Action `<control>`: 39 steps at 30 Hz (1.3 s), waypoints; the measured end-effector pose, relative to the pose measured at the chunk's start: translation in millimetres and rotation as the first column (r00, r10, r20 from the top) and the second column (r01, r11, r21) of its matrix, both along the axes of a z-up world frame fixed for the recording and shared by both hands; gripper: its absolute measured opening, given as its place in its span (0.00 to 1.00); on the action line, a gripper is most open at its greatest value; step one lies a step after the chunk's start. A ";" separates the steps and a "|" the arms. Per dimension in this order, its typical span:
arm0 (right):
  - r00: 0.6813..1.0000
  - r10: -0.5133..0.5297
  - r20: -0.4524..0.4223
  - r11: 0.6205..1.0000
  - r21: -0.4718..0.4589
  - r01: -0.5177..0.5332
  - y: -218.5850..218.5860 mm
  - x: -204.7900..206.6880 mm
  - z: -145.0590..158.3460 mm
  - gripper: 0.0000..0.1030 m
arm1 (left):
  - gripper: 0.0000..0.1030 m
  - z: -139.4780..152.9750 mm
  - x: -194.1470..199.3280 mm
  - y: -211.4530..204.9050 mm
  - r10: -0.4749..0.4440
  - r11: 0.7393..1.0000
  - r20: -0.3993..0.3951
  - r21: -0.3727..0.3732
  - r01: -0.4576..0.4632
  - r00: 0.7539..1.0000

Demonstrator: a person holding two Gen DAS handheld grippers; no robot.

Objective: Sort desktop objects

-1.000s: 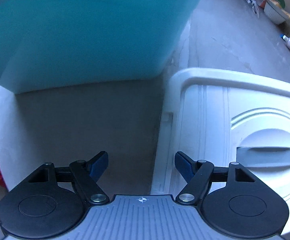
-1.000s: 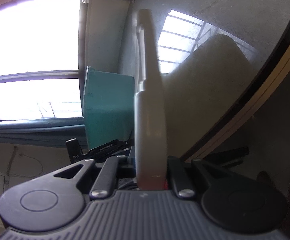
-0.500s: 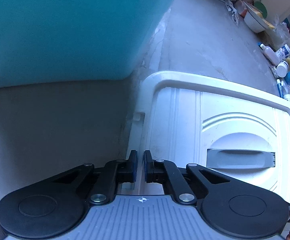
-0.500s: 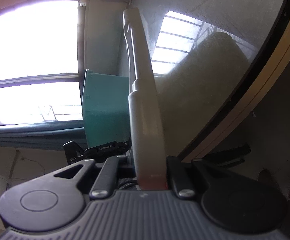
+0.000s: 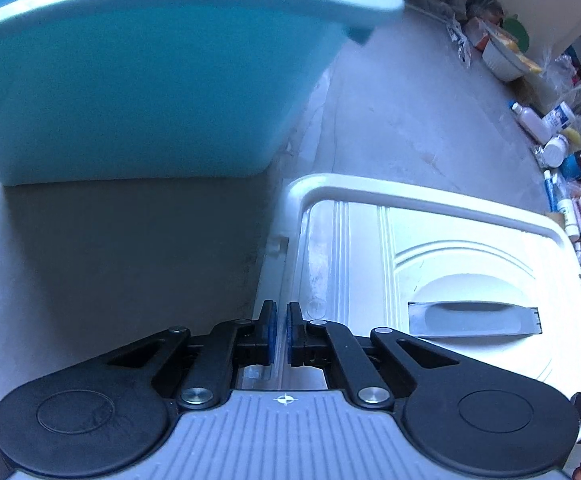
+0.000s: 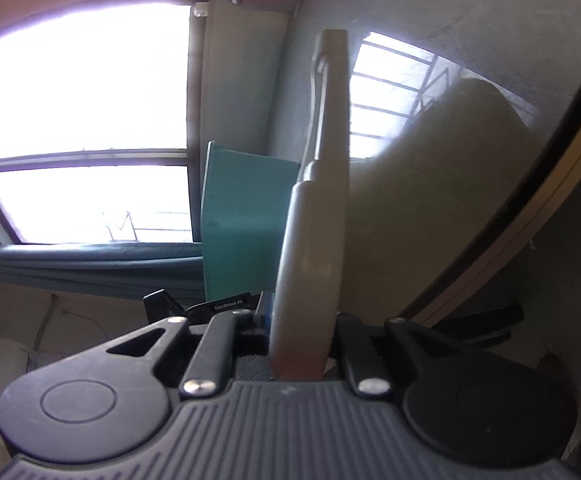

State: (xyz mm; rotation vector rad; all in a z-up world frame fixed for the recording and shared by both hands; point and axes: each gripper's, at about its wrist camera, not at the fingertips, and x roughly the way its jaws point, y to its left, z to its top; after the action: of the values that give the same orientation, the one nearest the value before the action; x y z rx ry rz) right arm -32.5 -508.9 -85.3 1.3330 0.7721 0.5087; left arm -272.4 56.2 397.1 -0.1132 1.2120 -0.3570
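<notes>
Left gripper (image 5: 279, 334) fingers nearly together; right gripper (image 6: 301, 334) fingers clamped, rolled sideways

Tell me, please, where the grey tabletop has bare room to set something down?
Bare grey tabletop runs beyond the white plastic lid with the recessed handle, right of the teal plastic tub. A shaded patch lies between tub and lid's left edge. The far right rim is crowded with bottles and jars.

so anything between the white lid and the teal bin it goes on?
Nothing visible. Both grippers are already clamped on the white lid: the left gripper on its near-left edge, the right gripper on the opposite edge. Between the lid and the teal bin only bare table shows.
</notes>
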 end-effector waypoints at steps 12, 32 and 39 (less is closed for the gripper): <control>0.997 0.015 0.072 1.000 -0.016 -0.014 19.6 0.9 27.7 0.13 | 0.00 -64.8 72.9 -22.9 0.008 1.000 0.042 0.022 -0.009 0.999; 0.983 0.080 0.167 0.997 -0.021 -0.077 47.7 -15.4 62.6 0.13 | 0.00 -87.5 95.6 -4.3 0.008 0.996 0.136 0.083 -0.019 0.991; 0.974 0.120 0.192 0.993 -0.033 -0.116 60.3 -24.3 73.4 0.13 | 0.00 -69.3 73.6 23.5 0.026 0.995 0.163 0.094 -0.042 0.986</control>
State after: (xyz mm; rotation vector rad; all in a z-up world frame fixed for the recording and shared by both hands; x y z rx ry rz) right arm -56.8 -448.6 -11.9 1.2015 0.6957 0.7122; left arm -198.8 79.7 327.8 -0.0196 1.0633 -0.2716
